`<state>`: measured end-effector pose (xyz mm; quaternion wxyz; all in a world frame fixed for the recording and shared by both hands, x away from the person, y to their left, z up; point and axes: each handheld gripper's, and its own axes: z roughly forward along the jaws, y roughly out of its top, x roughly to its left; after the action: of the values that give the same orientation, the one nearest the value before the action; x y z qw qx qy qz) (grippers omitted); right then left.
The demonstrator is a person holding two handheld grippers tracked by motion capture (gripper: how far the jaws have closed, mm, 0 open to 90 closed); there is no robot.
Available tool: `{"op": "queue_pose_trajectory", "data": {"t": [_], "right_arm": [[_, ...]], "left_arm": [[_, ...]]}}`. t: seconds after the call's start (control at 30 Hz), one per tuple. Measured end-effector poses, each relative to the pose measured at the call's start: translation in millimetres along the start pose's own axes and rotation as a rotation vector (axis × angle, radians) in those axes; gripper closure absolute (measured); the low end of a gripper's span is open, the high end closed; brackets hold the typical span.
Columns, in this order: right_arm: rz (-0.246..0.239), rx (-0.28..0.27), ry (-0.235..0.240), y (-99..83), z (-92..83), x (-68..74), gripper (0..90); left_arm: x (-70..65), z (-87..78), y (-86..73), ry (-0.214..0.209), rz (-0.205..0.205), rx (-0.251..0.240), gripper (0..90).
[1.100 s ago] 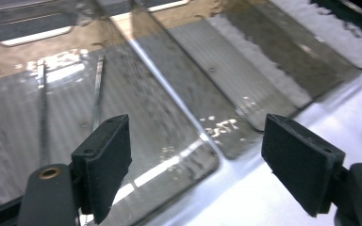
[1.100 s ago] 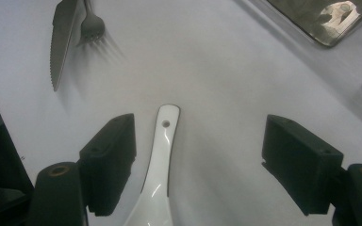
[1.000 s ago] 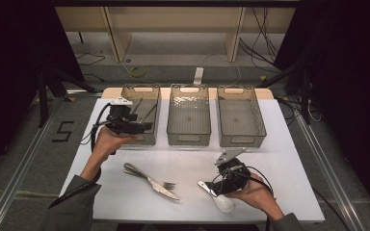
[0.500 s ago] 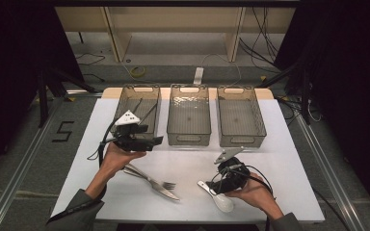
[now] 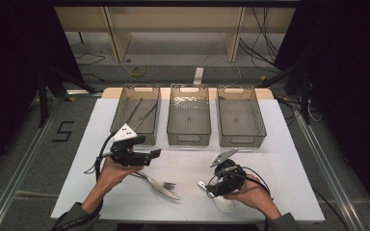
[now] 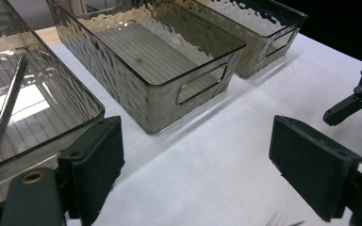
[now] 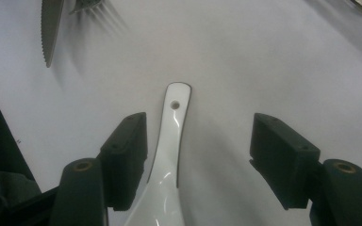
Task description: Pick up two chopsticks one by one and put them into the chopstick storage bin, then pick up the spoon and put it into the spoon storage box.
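A white ceramic spoon (image 5: 223, 203) lies near the table's front edge. In the right gripper view its handle (image 7: 170, 141) runs up between the jaws. My right gripper (image 5: 211, 186) (image 7: 200, 125) straddles that handle. Its jaws have just been closing, and the left pad (image 7: 127, 155) sits next to the handle while the right pad stands well off it. My left gripper (image 5: 155, 155) (image 6: 195, 136) hovers open in front of the left bin, with nothing between its jaws. A metal fork (image 5: 166, 184) and a knife (image 5: 167, 193) lie on the white table between my hands.
Three clear grey bins stand in a row at the back: left (image 5: 119, 111), middle (image 5: 189, 139) and right (image 5: 241, 140). The left bin holds thin metal sticks (image 6: 4, 113). The knife's serrated blade (image 7: 49, 28) lies beyond the spoon. White tabletop (image 5: 279, 168) spreads to the right.
My left hand has come away from above the left bin, toward the person and lower, and now hangs over the table in front of it. The right hand has stayed over the spoon.
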<state>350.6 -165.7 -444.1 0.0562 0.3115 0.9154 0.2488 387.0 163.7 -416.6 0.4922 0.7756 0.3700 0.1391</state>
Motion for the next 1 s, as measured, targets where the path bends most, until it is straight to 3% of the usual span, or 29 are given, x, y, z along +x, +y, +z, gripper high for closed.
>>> {"op": "queue_pose_trajectory", "data": {"t": [0.3,0.7,1.0], "right_arm": [[-0.016,0.033,0.029,1.4,7.3,5.6,43.3],[-0.012,0.101,0.024,2.3,15.7,10.6,40.4],[-0.046,0.129,0.031,0.5,17.5,11.3,48.1]], "left_arm": [[-10.6,-7.4,-5.6,-0.019,0.009,-0.022,16.7],[-26.4,-15.2,-11.5,-0.049,0.039,-0.032,15.2],[-31.5,-15.9,-13.2,-0.055,0.050,-0.027,15.2]]}}
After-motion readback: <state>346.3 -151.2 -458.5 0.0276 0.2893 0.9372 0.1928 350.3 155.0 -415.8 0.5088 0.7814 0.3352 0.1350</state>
